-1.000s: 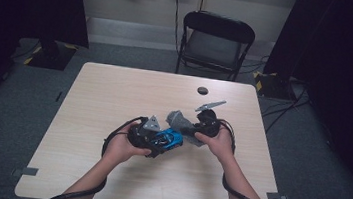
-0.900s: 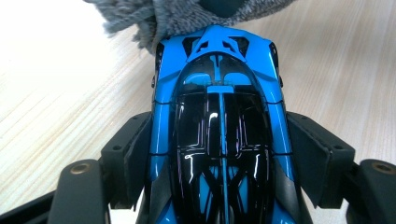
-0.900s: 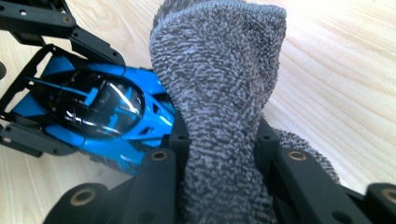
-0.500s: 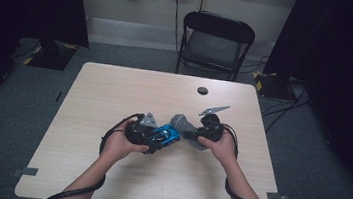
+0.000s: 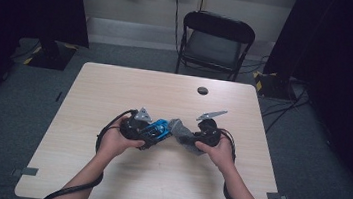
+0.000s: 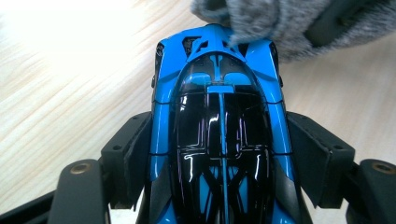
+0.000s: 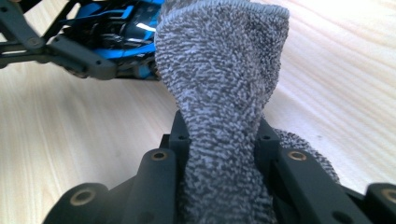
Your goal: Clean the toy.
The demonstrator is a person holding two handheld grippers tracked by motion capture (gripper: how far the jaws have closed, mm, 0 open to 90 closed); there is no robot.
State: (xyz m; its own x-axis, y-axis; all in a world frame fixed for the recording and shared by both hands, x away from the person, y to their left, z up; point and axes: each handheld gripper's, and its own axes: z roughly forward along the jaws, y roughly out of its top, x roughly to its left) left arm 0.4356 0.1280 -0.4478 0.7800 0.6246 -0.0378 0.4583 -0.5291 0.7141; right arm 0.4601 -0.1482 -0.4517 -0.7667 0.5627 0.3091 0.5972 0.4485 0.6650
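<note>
Grey cloth (image 7: pixel 219 93) against blue toy car (image 6: pixel 219 130)

The toy car (image 6: pixel 217 135) is bright blue with a glossy black roof and a thin blue stripe down its middle. The cloth (image 7: pixel 224 93) is grey, finely flecked light and dark. Both grippers are matt black. The table (image 5: pixel 115 92) is pale wood-grain; a small dark disc (image 5: pixel 202 90), probably black, lies on it.

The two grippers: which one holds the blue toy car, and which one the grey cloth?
The left gripper clamps the blue toy car by its sides. The right gripper pinches the grey cloth, whose end touches the car's tip.
</note>
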